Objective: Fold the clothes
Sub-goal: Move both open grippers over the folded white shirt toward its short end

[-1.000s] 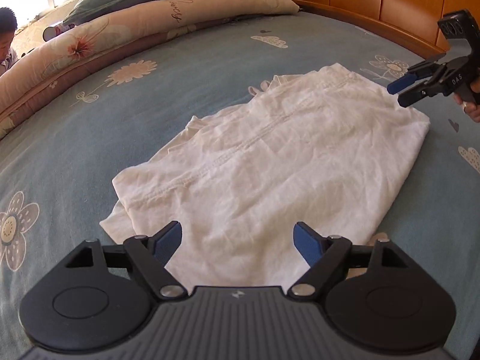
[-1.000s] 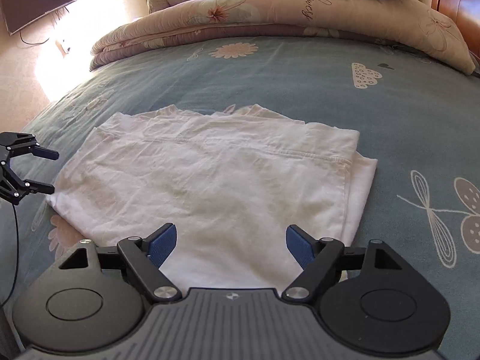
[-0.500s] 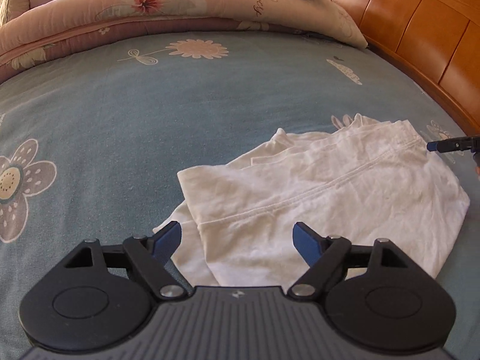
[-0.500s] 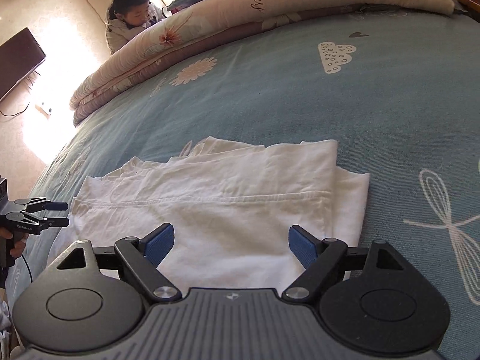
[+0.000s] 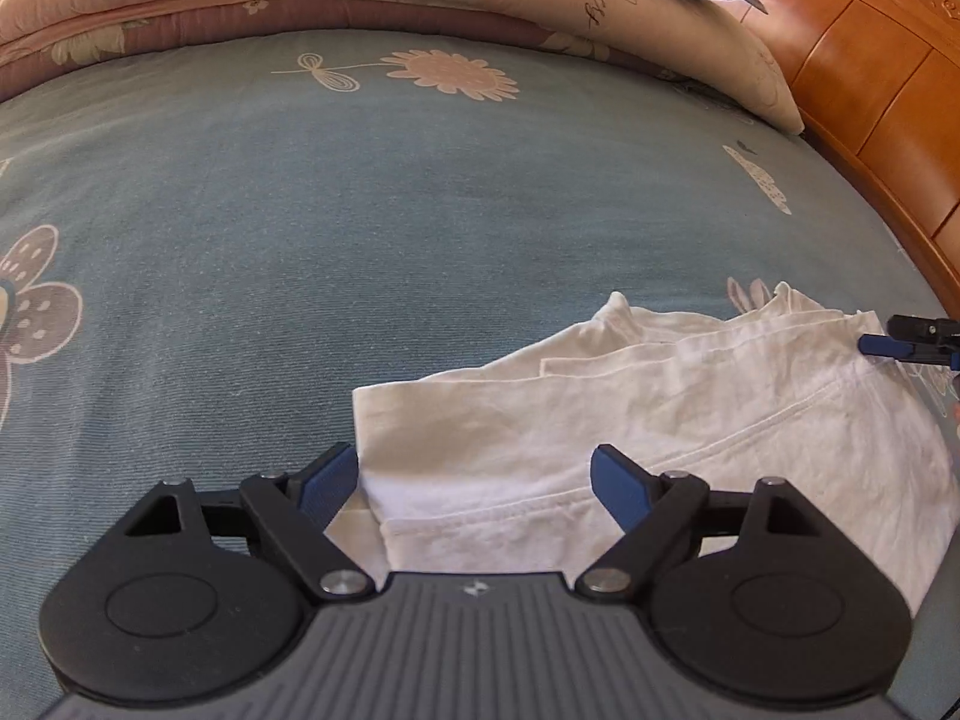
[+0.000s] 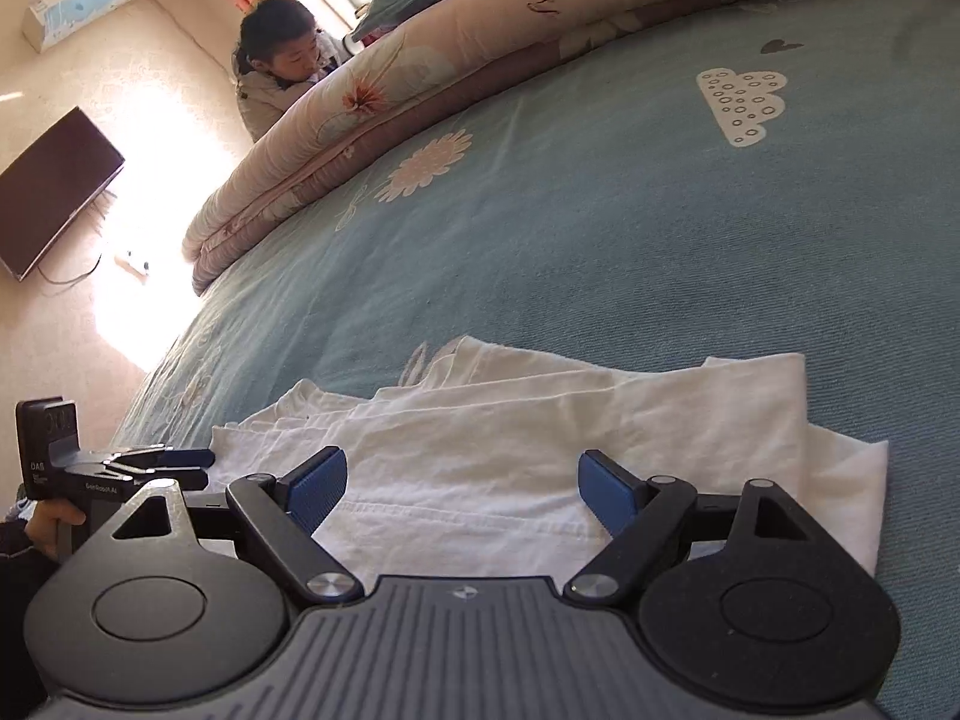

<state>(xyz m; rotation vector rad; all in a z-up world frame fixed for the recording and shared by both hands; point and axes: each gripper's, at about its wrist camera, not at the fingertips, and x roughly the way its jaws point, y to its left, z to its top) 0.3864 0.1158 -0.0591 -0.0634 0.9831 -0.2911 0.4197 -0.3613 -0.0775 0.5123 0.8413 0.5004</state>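
We hold both claws low over the near edge of the white garment (image 5: 660, 414), one toward each end, because the next fold likely calls for lifting that edge at two points so the cloth travels evenly. The left claw (image 5: 474, 480) stands wide open, empty, its left blue pad just beside the garment's near-left corner and its right pad over the cloth; nothing is pinched. The right claw (image 6: 462, 483) is likewise spread wide and holds nothing, with a stitched hem lying between its pads. From each wrist view the other claw shows at the frame edge, level with the cloth's far side. Whether any pad already touches the fabric we cannot tell from these angles.

The garment lies partly folded, several layers stacked, with loose edges fanned out along the far side and a lower layer protruding at the right end. It sits on the near part of the bed (image 5: 360, 210), flat and unsupported by anything else.

The bed carries a blue-grey sheet printed with flowers, a cloud and a heart. A rolled floral quilt (image 6: 372, 108) and a pillow run along the far edge. A wooden headboard (image 5: 864, 78) closes the right side. Beyond the quilt, a person (image 6: 276, 72) sits by the bed; a dark screen (image 6: 54, 192) and an air-conditioning unit hang on the sunlit wall.
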